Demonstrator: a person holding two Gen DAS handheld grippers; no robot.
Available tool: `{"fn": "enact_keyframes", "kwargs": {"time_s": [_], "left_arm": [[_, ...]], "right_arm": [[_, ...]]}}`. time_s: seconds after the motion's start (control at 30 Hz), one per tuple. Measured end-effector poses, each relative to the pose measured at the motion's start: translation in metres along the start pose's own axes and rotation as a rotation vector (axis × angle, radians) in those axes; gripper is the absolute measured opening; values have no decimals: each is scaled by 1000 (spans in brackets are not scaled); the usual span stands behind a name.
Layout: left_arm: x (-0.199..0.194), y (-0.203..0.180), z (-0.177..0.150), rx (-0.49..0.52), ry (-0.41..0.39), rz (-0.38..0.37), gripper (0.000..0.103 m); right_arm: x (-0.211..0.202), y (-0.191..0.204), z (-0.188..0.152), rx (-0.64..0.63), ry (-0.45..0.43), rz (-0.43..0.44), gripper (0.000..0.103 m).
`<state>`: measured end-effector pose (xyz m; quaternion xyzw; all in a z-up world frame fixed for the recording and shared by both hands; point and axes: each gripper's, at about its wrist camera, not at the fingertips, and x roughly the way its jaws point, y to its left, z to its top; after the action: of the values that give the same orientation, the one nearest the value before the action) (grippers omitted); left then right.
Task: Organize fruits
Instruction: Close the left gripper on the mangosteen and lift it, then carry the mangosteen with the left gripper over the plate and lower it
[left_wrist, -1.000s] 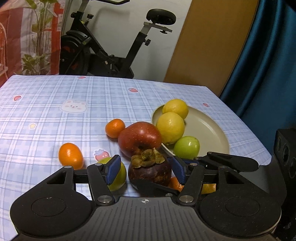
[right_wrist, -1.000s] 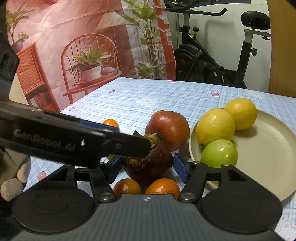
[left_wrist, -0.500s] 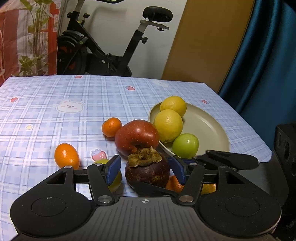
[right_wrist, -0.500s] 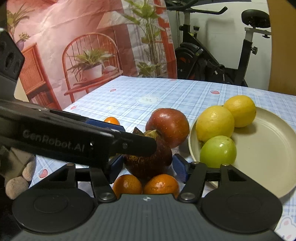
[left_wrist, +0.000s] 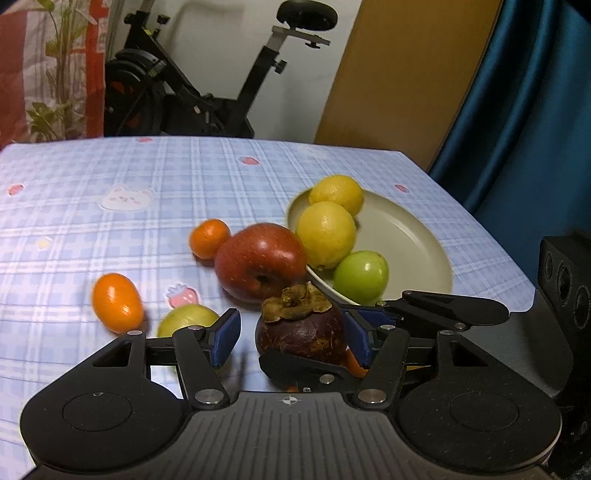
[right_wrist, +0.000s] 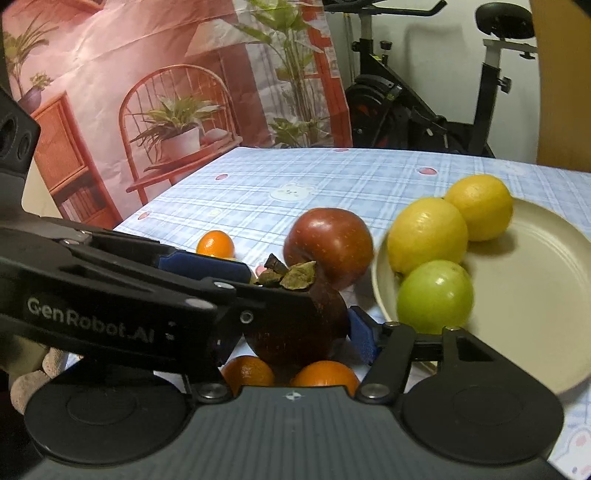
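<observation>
A dark purple mangosteen (left_wrist: 301, 334) sits between the fingers of both grippers. My left gripper (left_wrist: 291, 338) is open: its right pad touches the fruit, its left pad stands apart. My right gripper (right_wrist: 295, 332) is shut on the mangosteen (right_wrist: 295, 332); its left finger is hidden behind the left gripper. A beige plate (left_wrist: 406, 243) holds two lemons (left_wrist: 327, 232) and a green fruit (left_wrist: 362, 275). A red apple (left_wrist: 260, 262) lies against the plate's left rim.
Small oranges (left_wrist: 117, 301) (left_wrist: 208, 238) and a green fruit (left_wrist: 186, 321) lie on the blue checked tablecloth (left_wrist: 110, 206). Two more oranges (right_wrist: 325, 374) sit under the right gripper. An exercise bike (left_wrist: 192, 92) stands beyond the table. The table edge is close on the right.
The left gripper's view has shifted left and back, so the mangosteen now sits against its right pad with a gap at the left pad. The mangosteen has risen slightly in the right gripper.
</observation>
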<state>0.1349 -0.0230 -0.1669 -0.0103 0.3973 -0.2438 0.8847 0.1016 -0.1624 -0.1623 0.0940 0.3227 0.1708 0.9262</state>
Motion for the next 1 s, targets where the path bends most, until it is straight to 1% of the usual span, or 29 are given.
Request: {"fn": "enact_keyframes", "kwargs": {"time_s": [0.1, 0.17, 0.27, 0.37, 0.43, 0.5, 0.7, 0.77, 1.0], "left_arm": [[4, -2, -1, 2, 15, -7, 68], [8, 0, -3, -20, 30, -17, 69], [12, 5, -5, -64, 44, -42, 70], [13, 6, -6, -71, 45, -48, 70], [12, 6, -7, -70, 44, -49, 69], [12, 5, -7, -66, 40, -60, 64], [7, 0, -8, -55, 29, -48, 64], [4, -3, -5, -40, 14, -43, 64], [-10, -25, 20, 31, -47, -33, 64]], "right_arm": [[-3, -3, -2, 18, 0, 0, 64], [-4, -1, -4, 1, -4, -3, 64], [-5, 3, -5, -19, -5, -13, 64], [-4, 3, -5, -15, -6, -11, 64], [-4, 3, -5, -16, -6, -12, 64], [-4, 3, -5, -15, -3, -12, 64], [-4, 2, -5, -9, 7, -12, 64], [-7, 4, -4, -15, -7, -12, 64], [-29, 0, 11, -13, -104, -18, 64]]}}
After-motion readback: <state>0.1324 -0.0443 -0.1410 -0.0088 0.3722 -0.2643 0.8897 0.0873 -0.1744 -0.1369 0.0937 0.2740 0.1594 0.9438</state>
